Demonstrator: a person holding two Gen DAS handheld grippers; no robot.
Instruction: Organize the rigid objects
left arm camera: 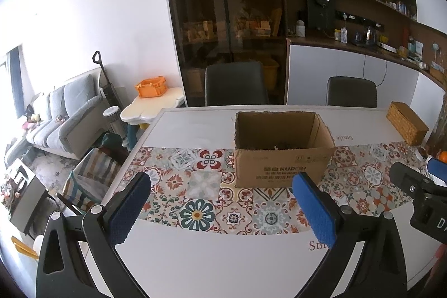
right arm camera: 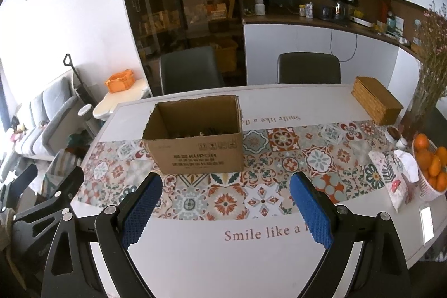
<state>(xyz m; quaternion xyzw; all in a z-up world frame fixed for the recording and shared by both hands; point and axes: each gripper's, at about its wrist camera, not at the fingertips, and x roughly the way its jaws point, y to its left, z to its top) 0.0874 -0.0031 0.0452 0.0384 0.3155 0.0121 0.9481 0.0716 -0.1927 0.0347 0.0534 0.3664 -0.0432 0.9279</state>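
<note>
Cardboard box [right arm camera: 195, 141], one, rectangular and open-topped, was seen; left gripper [left arm camera: 223, 211] and right gripper [right arm camera: 226, 208] were spread wide, empty.

— What's at the far right end of the table [right arm camera: 195, 256]?
— A woven box [right arm camera: 375, 104] near the far edge, and nearer, a basket of oranges [right arm camera: 431, 162] beside a patterned pouch [right arm camera: 392, 176].
— And beyond the table?
— Two dark chairs [right arm camera: 308, 67], a glass-fronted cabinet [left arm camera: 223, 18], and off left a grey sofa [left arm camera: 67, 113] and an orange crate [left arm camera: 151, 87] on a small cream table [left arm camera: 151, 108].
</note>
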